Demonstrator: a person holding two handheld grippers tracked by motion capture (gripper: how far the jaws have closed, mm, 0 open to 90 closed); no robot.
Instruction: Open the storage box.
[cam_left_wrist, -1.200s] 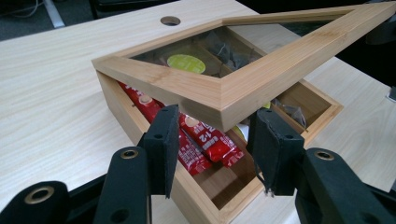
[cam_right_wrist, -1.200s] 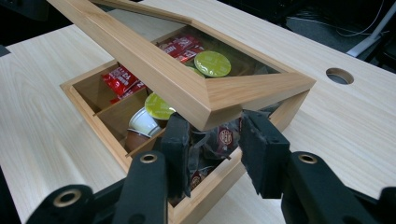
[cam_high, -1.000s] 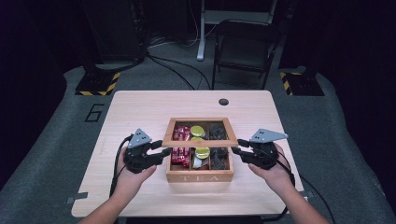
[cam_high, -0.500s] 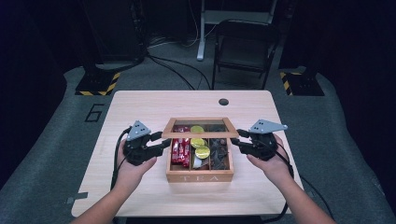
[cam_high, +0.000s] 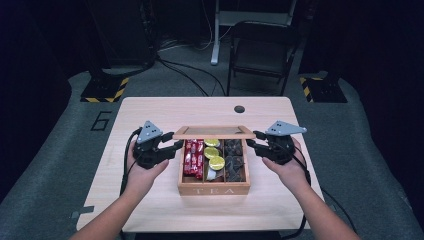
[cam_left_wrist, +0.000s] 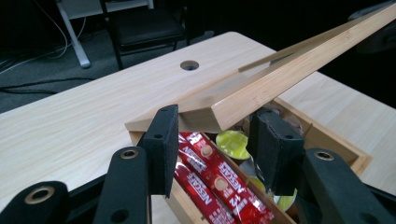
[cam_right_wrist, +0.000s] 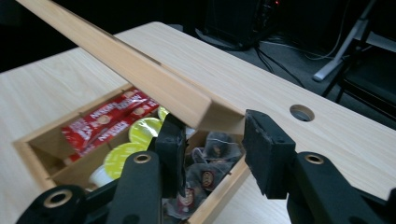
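A wooden tea box (cam_high: 214, 190) sits mid-table with its hinged lid (cam_high: 214, 132) tilted up at the front. My left gripper (cam_high: 175, 141) is at the lid's front left corner and my right gripper (cam_high: 252, 139) is at the front right one. In the left gripper view the lid (cam_left_wrist: 280, 74) lies across the open left gripper (cam_left_wrist: 215, 140), on its left jaw. The right gripper view shows the lid (cam_right_wrist: 130, 65) resting on the left jaw of the right gripper (cam_right_wrist: 212, 140), which also stands open. Inside are red sachets (cam_high: 194, 157), yellow-topped pods (cam_high: 216, 162) and dark tea bags (cam_high: 234, 160).
The light wooden table (cam_high: 150, 115) has a round cable hole (cam_high: 239, 108) near its far edge. Behind it a dark chair (cam_high: 260, 55) stands on the grey floor. Black cables trail from both grippers along the person's forearms.
Both hands have risen a little and the lid's front edge has come up with them, so the lid tilts more steeply. The box has stayed in place.
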